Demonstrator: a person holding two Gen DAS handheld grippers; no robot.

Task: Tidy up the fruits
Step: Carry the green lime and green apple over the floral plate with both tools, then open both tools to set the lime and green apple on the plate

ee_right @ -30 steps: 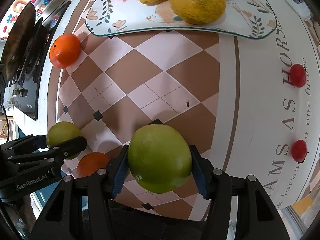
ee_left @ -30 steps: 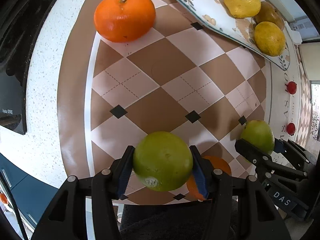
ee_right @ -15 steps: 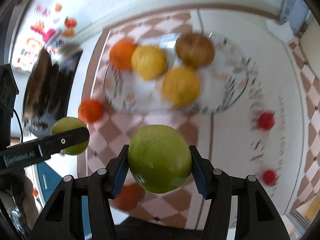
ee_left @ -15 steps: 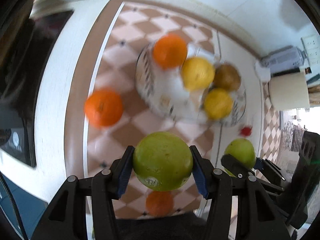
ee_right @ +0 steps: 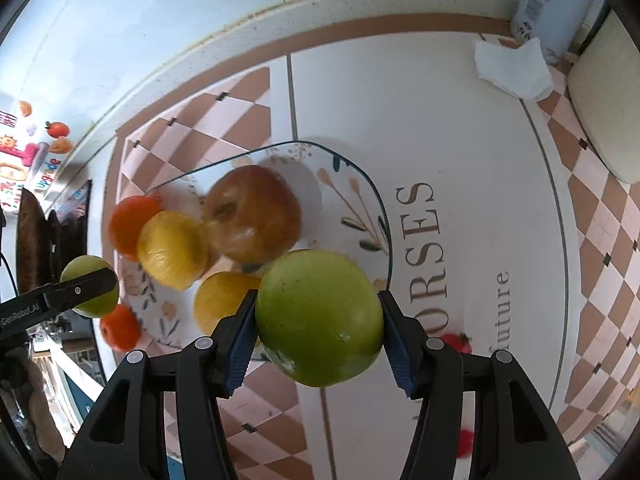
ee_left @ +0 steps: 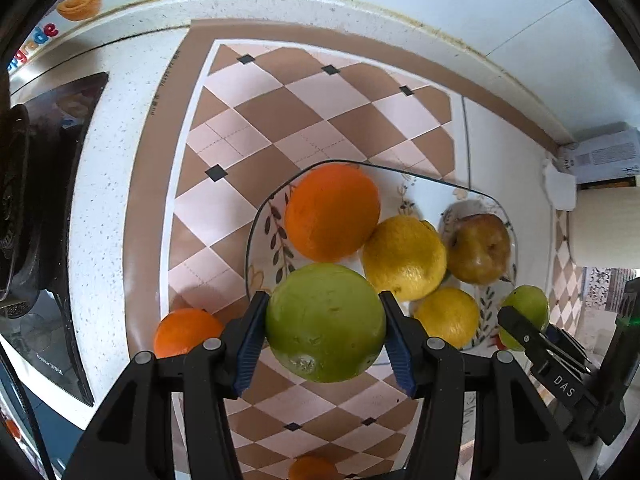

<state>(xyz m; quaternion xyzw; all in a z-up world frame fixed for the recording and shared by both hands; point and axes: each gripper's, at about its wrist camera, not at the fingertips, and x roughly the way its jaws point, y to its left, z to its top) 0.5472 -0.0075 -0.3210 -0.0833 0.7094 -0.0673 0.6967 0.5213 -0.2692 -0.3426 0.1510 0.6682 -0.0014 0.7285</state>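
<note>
My left gripper (ee_left: 324,336) is shut on a green fruit (ee_left: 325,322), held above the near left rim of a floral plate (ee_left: 264,240). My right gripper (ee_right: 318,326) is shut on another green fruit (ee_right: 320,316), held above the near right rim of the same plate (ee_right: 360,208). The plate holds an orange (ee_left: 332,212), two yellow lemons (ee_left: 404,258), (ee_left: 446,316) and a brown pear (ee_left: 478,248). Each gripper shows in the other's view, the right one (ee_left: 524,316) and the left one (ee_right: 90,286).
A loose orange (ee_left: 186,330) lies on the checkered mat left of the plate, another (ee_left: 312,468) at the bottom edge. A black stove (ee_left: 36,220) sits far left. Small red fruits (ee_right: 456,342) lie on the white mat. A tissue (ee_right: 512,68) and roll sit far right.
Both grippers have lifted their green fruits off the mat and carried them up and forward to the plate, which now lies close below them.
</note>
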